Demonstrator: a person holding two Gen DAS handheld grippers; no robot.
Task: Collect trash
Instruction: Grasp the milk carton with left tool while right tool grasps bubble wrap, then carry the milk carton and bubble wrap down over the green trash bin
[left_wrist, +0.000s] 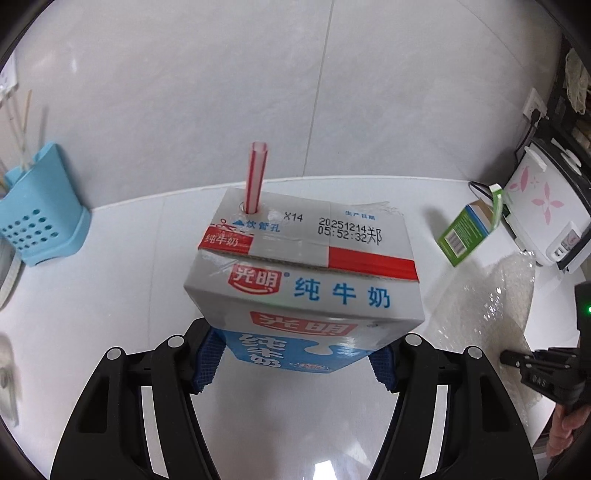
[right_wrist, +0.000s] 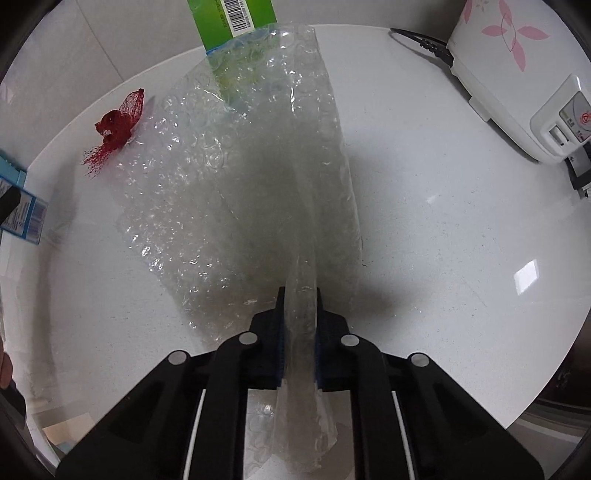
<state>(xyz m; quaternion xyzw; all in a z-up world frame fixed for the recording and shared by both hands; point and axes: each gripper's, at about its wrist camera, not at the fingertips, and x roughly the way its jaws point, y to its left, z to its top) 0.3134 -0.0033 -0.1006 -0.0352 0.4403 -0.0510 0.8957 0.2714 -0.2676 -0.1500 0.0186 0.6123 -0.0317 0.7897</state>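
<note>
The white worktop (right_wrist: 424, 229) is where everything's laid out, with a tiled wall behind it. A white rice cooker (right_wrist: 517, 85) with pink flower prints is parked at the right side. The bubble wrap (right_wrist: 258, 177) is spread across the middle of the worktop, and one bunched end of it is pinched tight between the blue pads of the right claw (right_wrist: 299, 336) (closed on it, no gap to be seen). Its far end is draped over the lower part of a green box (right_wrist: 236, 22), which is tilted, with its top flap open in the left wrist view.

A blue and white milk carton (left_wrist: 299, 280) is clamped at its lower sides by the left claw (left_wrist: 295, 365) and looks to be held clear of the worktop, a red-and-white striped straw (left_wrist: 255, 177) sticking up out of its top. A blue holder (left_wrist: 40, 206) with sticks in it is set against the wall at the left. A scrap of red mesh netting (right_wrist: 114, 129) is lying just beside the wrap's left edge.
</note>
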